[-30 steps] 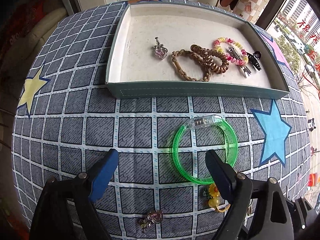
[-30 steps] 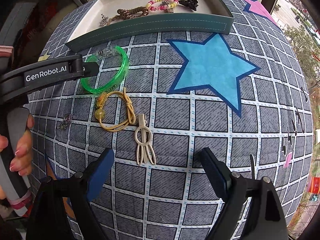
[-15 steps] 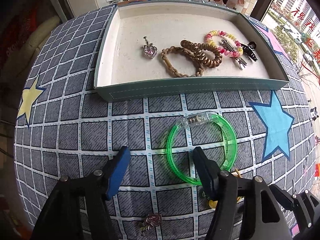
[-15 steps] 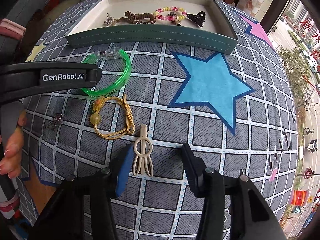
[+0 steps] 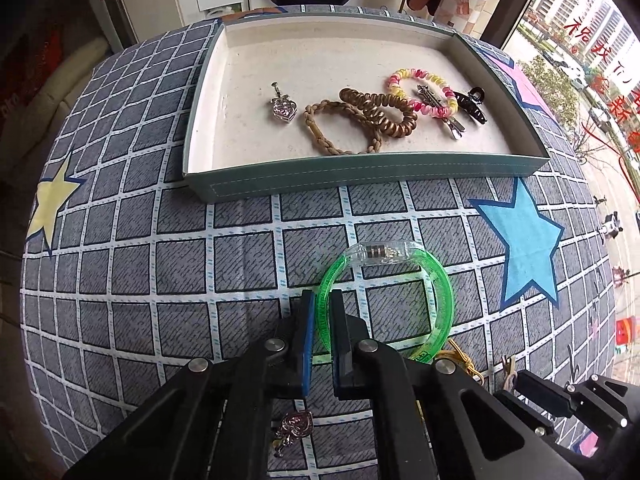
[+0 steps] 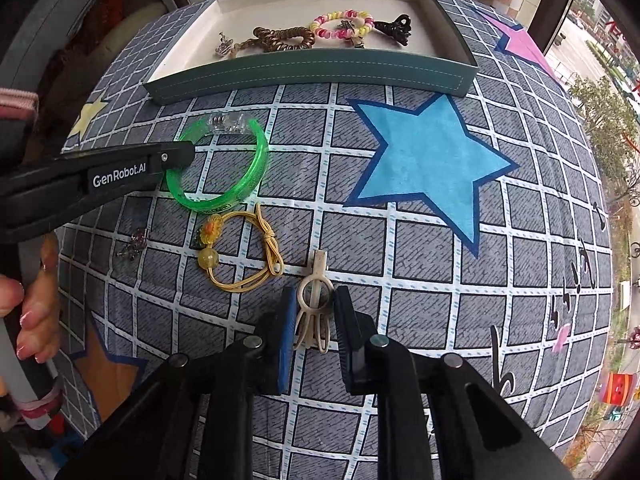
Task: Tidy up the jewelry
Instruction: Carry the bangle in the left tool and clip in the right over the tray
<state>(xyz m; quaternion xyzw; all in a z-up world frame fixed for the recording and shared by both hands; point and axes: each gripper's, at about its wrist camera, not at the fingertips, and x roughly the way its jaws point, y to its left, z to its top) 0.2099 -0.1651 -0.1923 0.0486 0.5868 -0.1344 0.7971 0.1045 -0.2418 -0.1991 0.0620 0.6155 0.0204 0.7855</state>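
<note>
Flat on the grid-patterned tablecloth (image 5: pixel 160 264), a green bangle (image 5: pixel 440 292) with its clear clasp turned toward the tray (image 5: pixel 360 172), its near-left rim clamped between the pads of the left gripper (image 5: pixel 320 312); to its right, a cream hair clip (image 6: pixel 314 300) lying with its long axis running from the camera toward the tray, narrow tip farthest away, prongs nearest, straddled by the right gripper (image 6: pixel 312 312), jaws closing with the clip between them, pads close against its sides though contact hard to confirm. Between bangle and clip, a yellow cord bracelet (image 6: pixel 240 256) with a flower bead and a round bead, just beside the bangle's near rim. Left of that, a small dark charm (image 6: pixel 134 242), partly hidden under the left gripper's body in the left wrist view and too small to read in either. Beyond, inside the green-walled tray: a heart pendant (image 5: pixel 283 108), a braided tan band (image 5: pixel 340 128) overlapped by a brown coil hair tie (image 5: pixel 380 108), a pink-and-yellow coil tie (image 5: pixel 420 88) with a metal clip (image 5: pixel 440 112) across it, and a black claw clip (image 5: pixel 472 104) at the right end. At the left edge of the right wrist view, a person's fingers (image 6: pixel 36 312) wrapped on the left gripper's handle, cut off by the frame
</note>
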